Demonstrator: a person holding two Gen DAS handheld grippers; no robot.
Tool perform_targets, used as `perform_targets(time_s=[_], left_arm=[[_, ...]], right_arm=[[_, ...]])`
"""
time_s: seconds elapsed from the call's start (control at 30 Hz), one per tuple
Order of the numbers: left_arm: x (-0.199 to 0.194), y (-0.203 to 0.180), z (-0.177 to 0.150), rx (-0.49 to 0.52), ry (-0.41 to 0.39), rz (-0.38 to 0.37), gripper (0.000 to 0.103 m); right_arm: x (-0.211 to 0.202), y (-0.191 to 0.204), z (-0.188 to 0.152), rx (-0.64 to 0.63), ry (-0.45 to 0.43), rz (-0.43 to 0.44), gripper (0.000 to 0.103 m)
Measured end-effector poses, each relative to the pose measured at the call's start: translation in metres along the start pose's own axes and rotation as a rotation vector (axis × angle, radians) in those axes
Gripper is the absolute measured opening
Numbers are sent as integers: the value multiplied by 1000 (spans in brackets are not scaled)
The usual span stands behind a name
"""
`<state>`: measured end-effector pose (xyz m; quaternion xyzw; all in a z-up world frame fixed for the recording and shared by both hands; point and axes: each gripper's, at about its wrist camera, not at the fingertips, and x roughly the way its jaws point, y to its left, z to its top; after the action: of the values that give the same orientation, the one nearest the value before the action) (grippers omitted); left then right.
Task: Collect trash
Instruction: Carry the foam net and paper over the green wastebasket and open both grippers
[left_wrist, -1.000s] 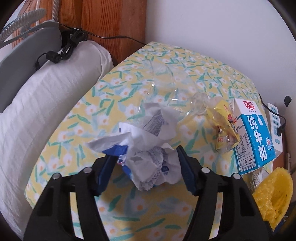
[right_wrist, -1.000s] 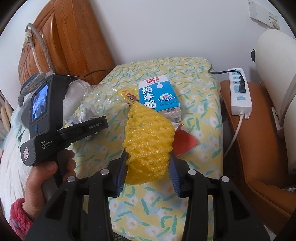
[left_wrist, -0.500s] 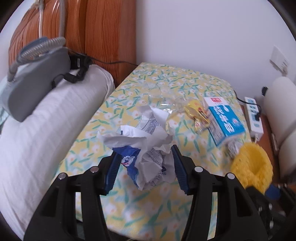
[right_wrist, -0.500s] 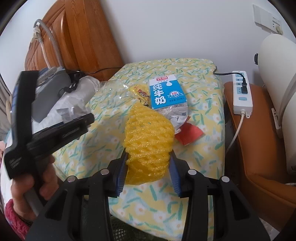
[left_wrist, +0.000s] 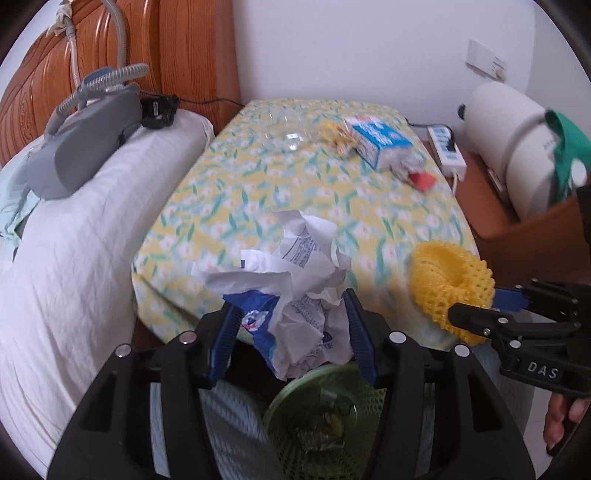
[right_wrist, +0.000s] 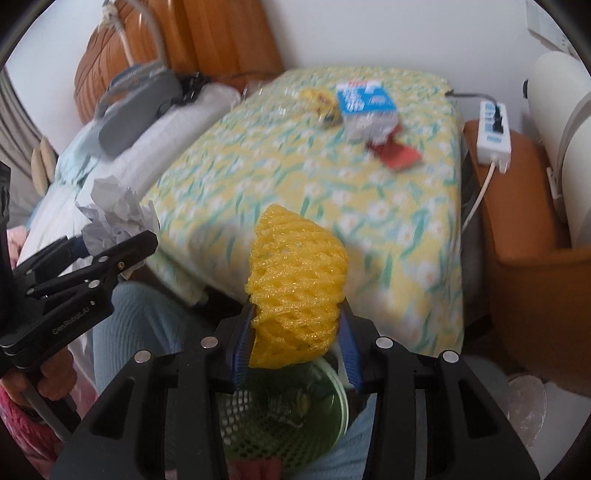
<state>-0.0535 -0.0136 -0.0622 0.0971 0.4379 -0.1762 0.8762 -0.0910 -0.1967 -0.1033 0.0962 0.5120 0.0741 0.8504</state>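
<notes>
My left claw (left_wrist: 290, 328) is clamped on a crumpled white and blue paper wrapper (left_wrist: 291, 291), held above the green mesh wastebasket (left_wrist: 295, 435) that sits below both claws. My right claw (right_wrist: 295, 347) pinches a yellow foam fruit net (right_wrist: 297, 284) over the same basket's rim (right_wrist: 341, 391). Well apart on the flowered yellow tabletop (left_wrist: 295, 192) lie 4 pieces of trash: a blue milk carton (left_wrist: 380, 142), a yellow snack wrapper (left_wrist: 334, 134), a red scrap (left_wrist: 421, 181) and clear plastic film (left_wrist: 291, 133).
</notes>
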Motion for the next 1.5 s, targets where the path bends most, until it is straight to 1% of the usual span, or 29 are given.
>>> perform_targets(time_s=[0.13, 0.2, 0.3, 0.43, 0.5, 0.53, 0.57, 0.63, 0.67, 0.73, 0.77, 0.87, 1.03, 1.2, 1.3, 1.37, 1.43, 1.5], left_arm=[[0, 3, -34, 6, 47, -22, 53], [3, 7, -48, -6, 75, -29, 53], [6, 12, -58, -25, 98, -33, 53], [6, 14, -63, -27, 101, -28, 53], [7, 14, -64, -27, 103, -29, 53], [7, 14, -65, -27, 105, -31, 53], [7, 13, -66, -23, 106, -33, 53], [7, 10, -68, -14, 107, -34, 53], [7, 9, -70, -9, 109, -37, 53], [7, 7, -72, -1, 113, -42, 53], [7, 7, -73, 1, 114, -42, 53], [9, 3, -76, 14, 129, -52, 54], [11, -8, -84, 57, 149, -80, 54], [18, -19, -95, 91, 198, -132, 54], [21, -25, -103, 118, 218, -141, 60], [20, -27, -106, 131, 220, -146, 68], [18, -29, -107, 141, 211, -145, 85], [16, -31, -107, 152, 199, -147, 92]], right_arm=[[18, 10, -32, -25, 104, 16, 42], [26, 14, -43, -27, 146, 30, 42], [35, 22, -57, -38, 190, 38, 42], [44, 38, -70, -106, 237, 40, 43], [48, 44, -74, -121, 254, 36, 56], [49, 45, -75, -124, 260, 34, 71], [50, 47, -77, -129, 266, 30, 78], [49, 47, -77, -123, 267, 34, 82], [48, 48, -77, -120, 262, 32, 87], [41, 45, -72, -110, 232, 21, 92], [39, 44, -71, -105, 221, 16, 93], [31, 36, -65, -82, 191, 3, 94], [17, 12, -55, -28, 154, -47, 95], [12, -7, -45, 27, 121, -62, 95], [11, -14, -42, 47, 107, -70, 95], [11, -17, -39, 64, 98, -69, 95], [11, -19, -39, 72, 96, -65, 95], [11, -20, -36, 72, 93, -67, 95]])
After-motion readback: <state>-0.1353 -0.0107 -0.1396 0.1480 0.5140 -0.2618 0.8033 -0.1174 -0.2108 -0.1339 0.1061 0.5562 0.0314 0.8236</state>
